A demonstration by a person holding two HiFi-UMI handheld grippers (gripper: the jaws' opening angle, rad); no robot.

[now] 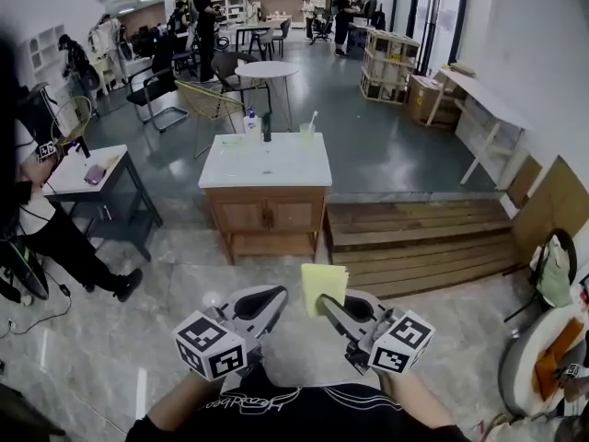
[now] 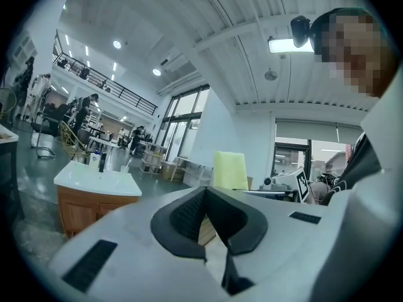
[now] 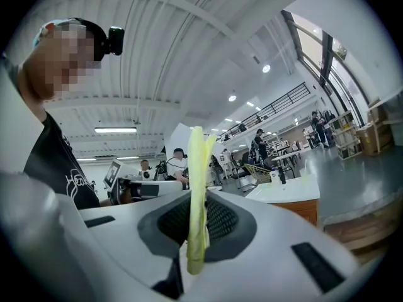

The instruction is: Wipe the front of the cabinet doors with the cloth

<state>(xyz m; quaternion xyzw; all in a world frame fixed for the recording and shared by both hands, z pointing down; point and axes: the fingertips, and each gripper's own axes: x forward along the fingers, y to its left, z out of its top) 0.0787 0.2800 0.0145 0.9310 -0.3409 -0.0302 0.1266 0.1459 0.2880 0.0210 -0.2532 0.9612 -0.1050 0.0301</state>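
Cloth, yellow and folded, stands upright in the right tongs, whose pads pinch its lower edge. The left tongs are drawn together on nothing. Both are held low, close to the person's body and well apart from the cabinet doors, which face the person under a white worktop carrying bottles and a cup. Wiping has not begun, I judge. With only a lower strip clamped, pressing the free upper part against a door could fold it over or drag it out of the grip. A wooden platform just right of the cabinet doors could trip the person on the approach. Only the right gripper view shows the cloth edge-on between the pads; only the head view shows both doors and the gap to them.
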